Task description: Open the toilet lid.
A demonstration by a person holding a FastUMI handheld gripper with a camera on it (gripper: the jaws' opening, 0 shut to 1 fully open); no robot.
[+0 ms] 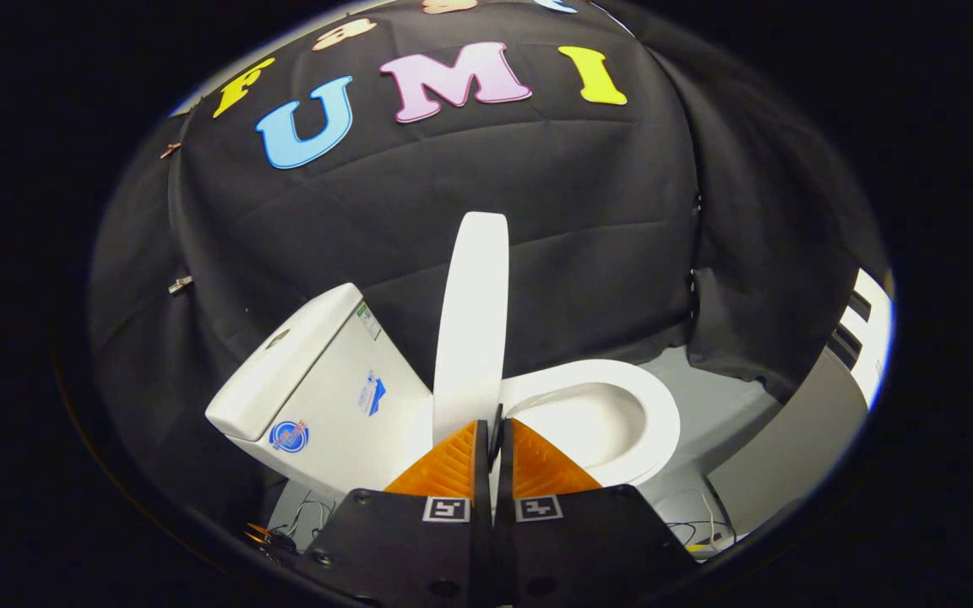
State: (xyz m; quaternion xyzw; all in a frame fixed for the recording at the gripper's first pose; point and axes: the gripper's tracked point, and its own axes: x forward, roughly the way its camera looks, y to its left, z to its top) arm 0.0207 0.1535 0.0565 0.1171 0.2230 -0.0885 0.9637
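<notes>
Tongs pinched nearly together, fingers side by side with only a thin slit between; nothing visibly gripped, tips sit right at the lower edge of the toilet lid, contact unclear. Two small square marker tags on the tong bodies, just behind the fingers.

Landmark: toilet bowl, white, oval, open, seat rim showing all round. It lies just ahead of the tongs, a bit to the right of the tips.

Toilet lid: white, raised, standing upright on edge at the tank side of the bowl, seen nearly edge-on as a tall narrow slab. Lid bottom meets the bowl's rear rim; lid top rises well above the bowl against the booth wall.

Tank: white, boxy, behind the bowl on the far side of the lid, tilted in this fisheye view. Tank cover on top with a small flush button. Stickers on the tank side: one round blue near the lower corner, one blue mid-panel, one small near the top edge; text too small to read.

Floor: pale grey, showing beside the bowl on the side away from the tank. Thin loose cables on the floor below the tank, near the bowl's base.

Black cloth wall hangs behind bowl and tank, creased.
</notes>
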